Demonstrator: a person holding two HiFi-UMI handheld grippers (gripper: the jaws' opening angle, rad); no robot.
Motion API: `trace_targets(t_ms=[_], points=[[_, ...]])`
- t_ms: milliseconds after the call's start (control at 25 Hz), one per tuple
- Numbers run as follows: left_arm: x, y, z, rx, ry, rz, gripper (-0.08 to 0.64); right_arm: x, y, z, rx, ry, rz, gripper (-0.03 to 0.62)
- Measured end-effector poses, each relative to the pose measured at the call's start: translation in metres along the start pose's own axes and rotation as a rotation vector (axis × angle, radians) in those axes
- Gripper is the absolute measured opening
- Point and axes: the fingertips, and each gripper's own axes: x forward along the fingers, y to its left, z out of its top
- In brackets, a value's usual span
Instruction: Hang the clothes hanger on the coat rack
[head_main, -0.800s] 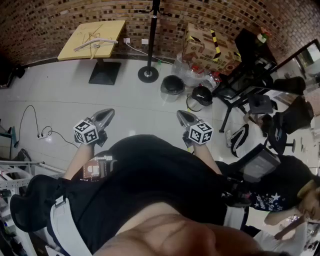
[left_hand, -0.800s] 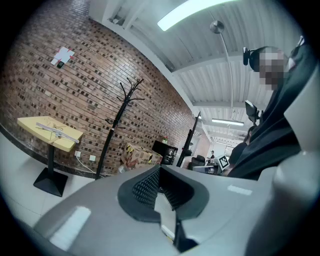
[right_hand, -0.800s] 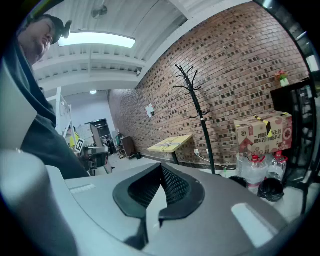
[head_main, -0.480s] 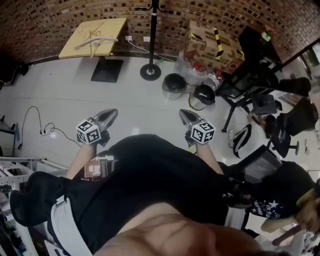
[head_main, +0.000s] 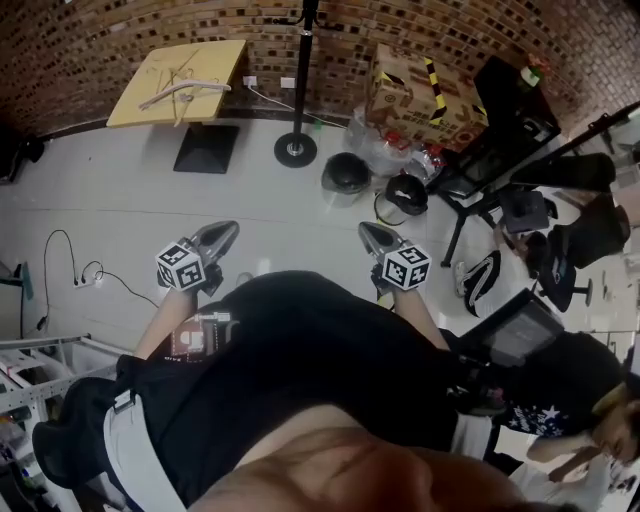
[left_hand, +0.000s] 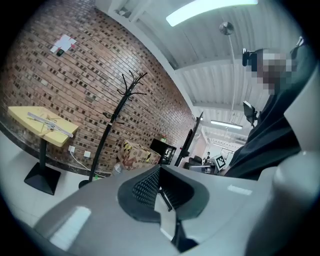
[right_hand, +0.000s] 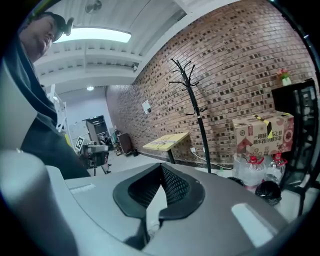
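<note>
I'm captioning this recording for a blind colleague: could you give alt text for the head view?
Seen from above, a person holds the left gripper and right gripper near their waist, jaws shut and empty. Across the white floor, a clothes hanger lies on a yellow table, with the coat rack standing to its right by a brick wall.

The left claw (head_main: 218, 238) and right claw (head_main: 372, 236) sit closed.

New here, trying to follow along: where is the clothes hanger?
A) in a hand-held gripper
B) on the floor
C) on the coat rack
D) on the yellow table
D: the clothes hanger lies on the yellow table, away from the coat rack.
</note>
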Motion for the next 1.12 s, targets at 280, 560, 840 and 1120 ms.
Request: trace_targets(t_ms=[280,560,840,1120], points=[[-0.003,0.099,0.051,0.004,-0.015,-0.082,0.002,0.078,0.013,0.054,-0.024,-0.028,-0.089,0.014],[-0.030,0.202,0.097,0.003,-0.049,-0.050,0.002,0.183,0.033,0.098,-0.066,0.013,-0.075,0.014],[-0.055,0.263,0.100,-0.047,-0.071,0.047,0.002,0.258,0.030,0.122,-0.081,0.060,-0.009,0.014],[-0.011,0.282,0.108,-0.031,-0.050,0.129,0.002,0.297,-0.031,0.131,-0.051,0.066,0.073,0.014]])
